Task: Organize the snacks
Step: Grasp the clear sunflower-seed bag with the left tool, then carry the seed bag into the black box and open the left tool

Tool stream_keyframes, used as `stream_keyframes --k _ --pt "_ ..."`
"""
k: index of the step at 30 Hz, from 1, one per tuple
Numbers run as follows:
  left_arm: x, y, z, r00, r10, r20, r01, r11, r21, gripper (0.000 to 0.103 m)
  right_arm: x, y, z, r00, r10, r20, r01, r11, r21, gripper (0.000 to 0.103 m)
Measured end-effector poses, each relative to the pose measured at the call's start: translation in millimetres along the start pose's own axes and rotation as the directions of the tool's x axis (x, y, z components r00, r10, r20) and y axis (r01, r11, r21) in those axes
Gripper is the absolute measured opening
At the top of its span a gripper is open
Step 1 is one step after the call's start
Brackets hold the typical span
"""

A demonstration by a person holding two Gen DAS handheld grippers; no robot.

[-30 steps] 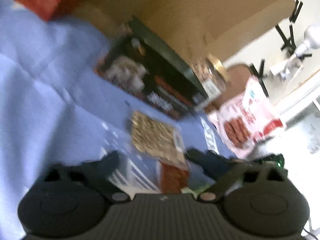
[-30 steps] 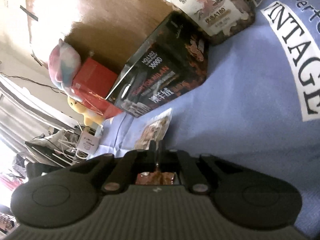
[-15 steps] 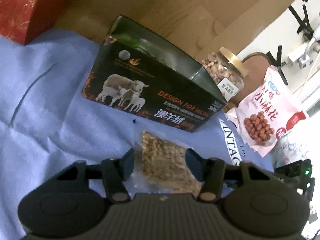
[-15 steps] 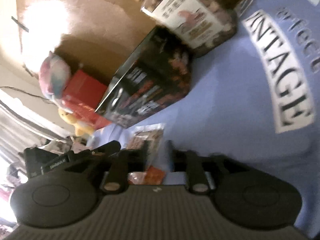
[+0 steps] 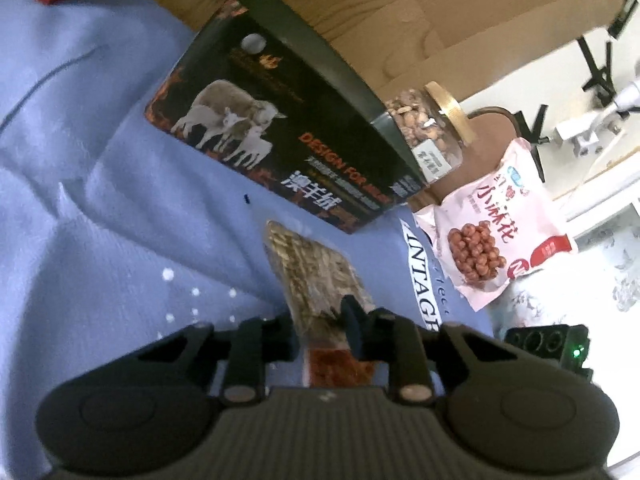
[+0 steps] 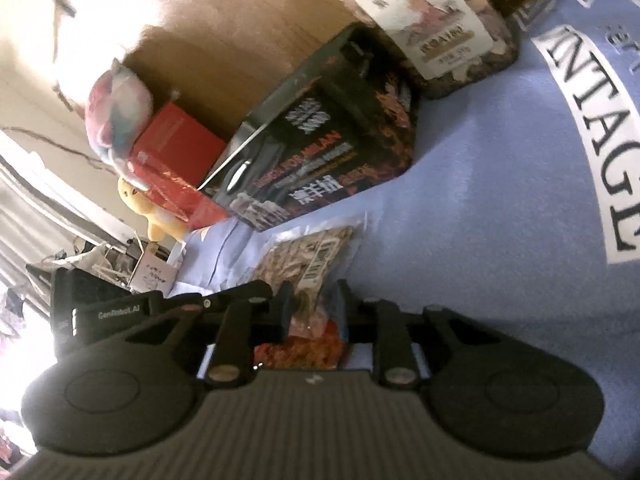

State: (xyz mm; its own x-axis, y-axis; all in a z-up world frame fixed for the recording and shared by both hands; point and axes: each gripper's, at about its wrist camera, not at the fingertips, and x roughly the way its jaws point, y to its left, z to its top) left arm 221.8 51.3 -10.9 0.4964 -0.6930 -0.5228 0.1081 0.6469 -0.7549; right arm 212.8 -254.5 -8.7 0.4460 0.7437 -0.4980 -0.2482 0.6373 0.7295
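The clear snack packet (image 5: 316,276) is pinched by closing left tongs (image 5: 320,324) and right tongs (image 6: 312,308). It lies on blue cloth (image 5: 120,240), near the black box (image 5: 288,140).

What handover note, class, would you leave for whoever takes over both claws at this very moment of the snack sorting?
Left claw: closing on the clear snack packet, pads against its sides.
Right claw: closing on the same packet from the other end.
Things: packet lies on the blue cloth in front of the black box; nut jar and pink peanut bag stand beyond it.
Done: packet reached by both.
Left: lift it and place it; its destination is not visible.
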Motion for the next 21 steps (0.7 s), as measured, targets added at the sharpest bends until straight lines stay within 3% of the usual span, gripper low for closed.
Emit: stream_keyframes --k 5,8,11,16,18,21 --pt "-32.3 -29.1 8.4 0.995 -0.053 0.084 0.046 0.996 0.082 0.021 -22.3 39.8 -3.0 0.993 0.037 0.110 -0.022 0.991 -0.135 0.019" --pt "-42.1 -48.7 32.7 0.993 -0.040 0.115 0.023 0.989 0.148 0.022 -27.1 62.9 8.3 0.984 0.047 0.174 -0.011 0.980 -0.200 0.019" --pt "-35.6 -63.2 64.1 0.988 0.024 0.154 -0.058 0.975 0.216 0.028 -14.1 78.9 35.2 0.978 0.014 0.210 0.037 0.971 -0.238 0.020" --pt "-0.2 -59.5 107.6 0.968 0.152 0.198 -0.198 0.951 0.236 0.032 30.9 81.9 73.6 0.963 -0.104 0.248 0.175 0.943 -0.282 0.027" --pt "15.2 -58.8 114.3 0.954 0.209 0.215 -0.262 0.930 0.259 0.033 46.4 81.4 77.8 0.943 -0.177 0.282 0.268 0.906 -0.328 0.030" --pt "36.9 -57.6 113.0 0.931 0.285 0.229 -0.346 0.888 0.304 0.037 58.0 79.4 76.8 0.932 -0.203 0.301 0.313 0.869 -0.382 0.035"
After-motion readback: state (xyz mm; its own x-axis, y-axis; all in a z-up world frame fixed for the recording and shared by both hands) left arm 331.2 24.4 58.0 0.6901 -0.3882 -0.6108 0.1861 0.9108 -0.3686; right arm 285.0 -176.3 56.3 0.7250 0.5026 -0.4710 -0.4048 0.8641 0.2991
